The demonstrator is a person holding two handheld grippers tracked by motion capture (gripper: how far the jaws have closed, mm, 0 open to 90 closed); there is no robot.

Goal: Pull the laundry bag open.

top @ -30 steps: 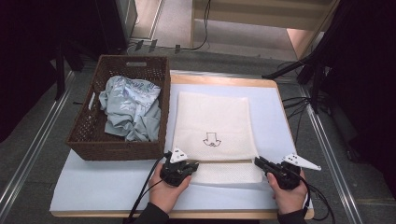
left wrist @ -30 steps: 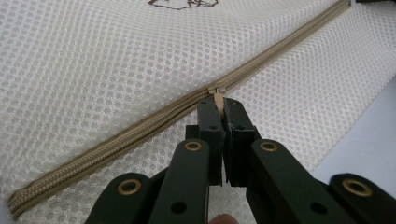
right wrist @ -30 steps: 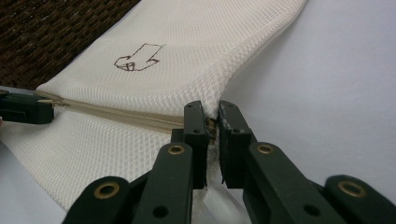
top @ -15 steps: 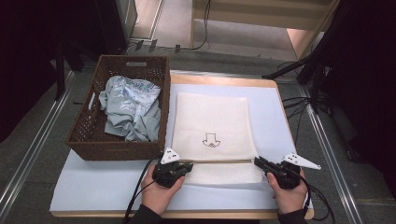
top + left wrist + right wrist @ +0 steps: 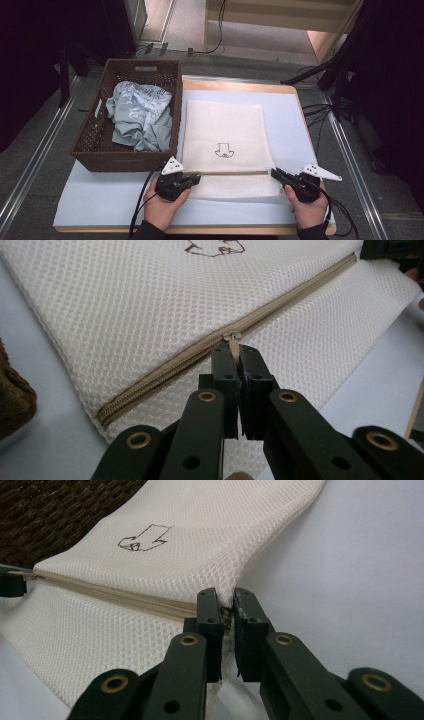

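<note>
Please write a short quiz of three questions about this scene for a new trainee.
1. True or false: the left gripper fingers pinch the zipper pull.
2. What lies in the wicker basket? A) crumpled cloth B) bottles C) books
3. Which part of the mesh bag does the right gripper hold?

Key: 1 true. 2 A, the crumpled cloth. 3 The corner at the zipper's far end.

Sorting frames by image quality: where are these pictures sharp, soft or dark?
High view: even light on the cream mesh laundry bag, black, underexposed side margins. Left gripper view: weave and beige zipper crisp, near black jaws slightly soft. Right gripper view: bag corner sharp, brown wicker basket behind dim and blurred.
</note>
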